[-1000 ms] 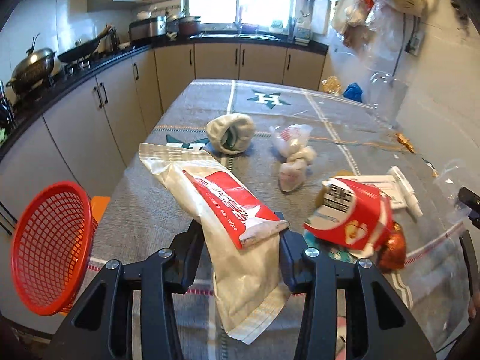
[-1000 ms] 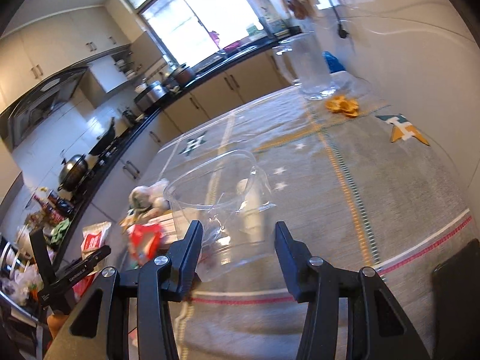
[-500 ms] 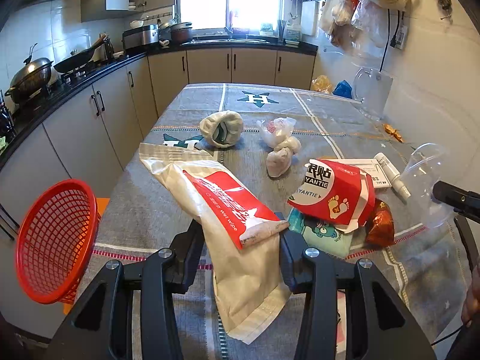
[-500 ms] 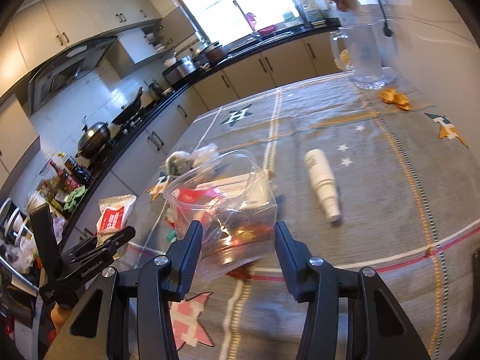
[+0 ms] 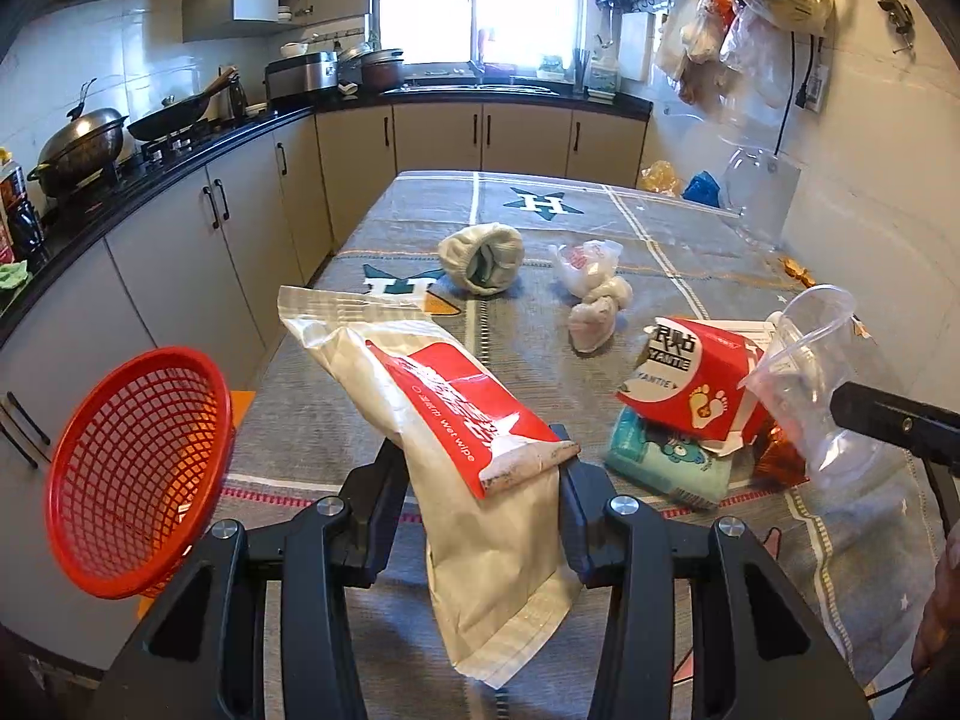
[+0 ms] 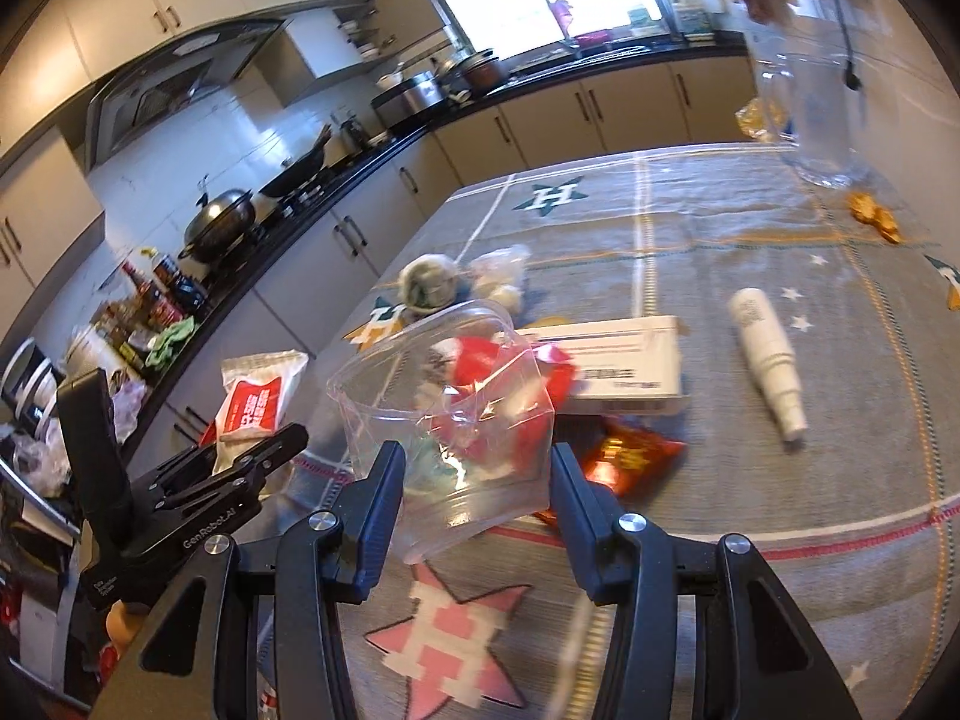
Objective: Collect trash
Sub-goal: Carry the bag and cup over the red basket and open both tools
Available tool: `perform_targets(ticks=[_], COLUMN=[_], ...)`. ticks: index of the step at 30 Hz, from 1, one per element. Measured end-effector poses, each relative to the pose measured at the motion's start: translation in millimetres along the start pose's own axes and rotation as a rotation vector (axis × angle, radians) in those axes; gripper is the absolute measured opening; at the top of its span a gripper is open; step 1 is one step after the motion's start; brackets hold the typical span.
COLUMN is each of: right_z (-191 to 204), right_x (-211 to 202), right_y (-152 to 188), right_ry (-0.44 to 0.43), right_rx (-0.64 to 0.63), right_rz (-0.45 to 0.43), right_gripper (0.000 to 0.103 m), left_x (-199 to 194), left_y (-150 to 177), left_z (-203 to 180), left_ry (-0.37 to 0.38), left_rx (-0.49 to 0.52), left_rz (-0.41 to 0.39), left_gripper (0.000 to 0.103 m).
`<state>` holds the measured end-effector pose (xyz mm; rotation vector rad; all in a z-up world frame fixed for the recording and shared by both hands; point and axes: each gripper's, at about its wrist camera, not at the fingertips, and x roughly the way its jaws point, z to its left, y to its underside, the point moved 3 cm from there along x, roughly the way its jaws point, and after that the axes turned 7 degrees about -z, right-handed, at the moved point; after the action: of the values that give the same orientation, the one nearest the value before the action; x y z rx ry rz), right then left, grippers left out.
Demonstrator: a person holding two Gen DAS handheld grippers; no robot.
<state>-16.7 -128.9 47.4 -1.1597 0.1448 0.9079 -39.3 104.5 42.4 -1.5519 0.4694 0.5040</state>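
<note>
In the left wrist view, a wet wipe packet [image 5: 456, 420] is held clamped between the jaws of the left gripper [image 5: 477, 504] at the lower centre of the frame, its crumpled tail hanging below them. A red mesh basket [image 5: 138, 468] is seen at the lower left, off the edge of the table [image 5: 540, 204], near the packet but not yet under it. More trash is spread across the middle of the frame: a red carton [image 5: 690, 384] resting on a teal pack [image 5: 666, 462], a knotted plastic bag [image 5: 591, 288] and a rolled sock [image 5: 480, 258]. Compared with a second ago, a clear plastic cup [image 5: 804, 360] has been brought in at the right edge and is now shown in front of the red carton, while the packet is gripped just as before.

In the right wrist view, the clear plastic cup [image 6: 450, 420] is pinched, dented, between the jaws of the right gripper [image 6: 474, 474] at the lower centre. The view has been swung from the far end of the table toward the trash pile, so that a white box [image 6: 612, 360], a white tube [image 6: 768, 354] and an orange foil wrapper [image 6: 630, 456] are now seen beyond the cup, and the left gripper is seen at the lower left. Two pieces are thus judged to be in hand and ready to be carried to the basket, with most of the pile still to be collected.
</note>
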Motion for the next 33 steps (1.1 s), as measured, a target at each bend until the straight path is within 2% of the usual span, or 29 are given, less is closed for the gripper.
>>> perform_targets(ticks=[15,24,33], right_z=[71.0,126.5,173.9], right_x=[47.1,78.2,114.6], right_y=[-2.2,-5.7,-9.4], right_ry=[-0.064,-0.112,-0.165], right_rx=[-0.109,-0.186,-0.221], right_rz=[0.067,0.102,0.145], right_gripper=[0.053,0.053,0.053], left_x=[-13.5,-32.2,-38.8], left_y=[7.8,12.3,22.3], left_z=[61.3,124.8,186.1], left_ry=[-0.058,-0.134,-0.221], left_rx=[-0.093,-0.177,-0.253], left_rz=[-0.017,-0.044,-0.039], left_gripper=[0.044,0.044,0.044])
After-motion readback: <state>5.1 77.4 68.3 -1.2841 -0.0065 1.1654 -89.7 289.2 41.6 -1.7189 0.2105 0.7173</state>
